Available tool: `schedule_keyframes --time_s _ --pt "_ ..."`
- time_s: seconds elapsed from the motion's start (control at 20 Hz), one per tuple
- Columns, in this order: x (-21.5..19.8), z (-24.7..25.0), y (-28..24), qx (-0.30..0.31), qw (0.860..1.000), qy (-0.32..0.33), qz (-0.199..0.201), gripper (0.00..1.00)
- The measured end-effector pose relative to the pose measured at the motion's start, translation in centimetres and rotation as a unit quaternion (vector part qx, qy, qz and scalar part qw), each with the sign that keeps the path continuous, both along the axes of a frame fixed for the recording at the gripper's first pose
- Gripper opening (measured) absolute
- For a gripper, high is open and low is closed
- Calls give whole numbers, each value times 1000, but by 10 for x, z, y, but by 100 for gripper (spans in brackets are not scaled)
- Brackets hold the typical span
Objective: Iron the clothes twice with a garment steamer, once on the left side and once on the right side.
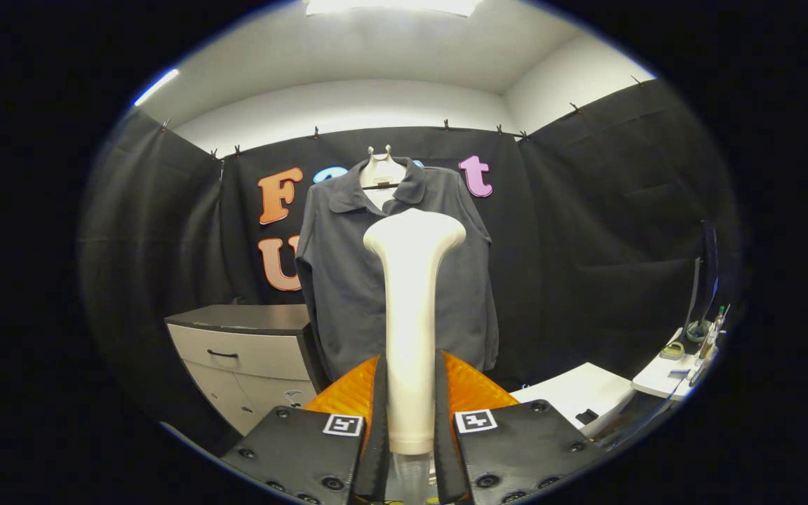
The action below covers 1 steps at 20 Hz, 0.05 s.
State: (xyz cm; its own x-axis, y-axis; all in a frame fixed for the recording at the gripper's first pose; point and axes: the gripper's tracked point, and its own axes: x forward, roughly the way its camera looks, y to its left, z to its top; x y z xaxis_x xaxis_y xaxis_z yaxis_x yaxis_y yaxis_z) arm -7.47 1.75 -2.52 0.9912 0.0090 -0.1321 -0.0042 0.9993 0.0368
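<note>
The claw (411,400) is clamped on the white steamer (411,308), upright before the hanging shirt (348,280).

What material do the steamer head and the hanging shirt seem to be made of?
Steamer head, held in the shut tool: probably hard plastic, smooth and softly glossy, with an even cream surface. Shirt: likely woven fabric, matte dark grey, hanging in soft folds; the fibre cannot be told.
</note>
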Motion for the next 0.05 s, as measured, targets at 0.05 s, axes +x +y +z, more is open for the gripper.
schedule_keyframes --time_s 0.05 --pt "0 1 4 1 1000 -1 5 34"
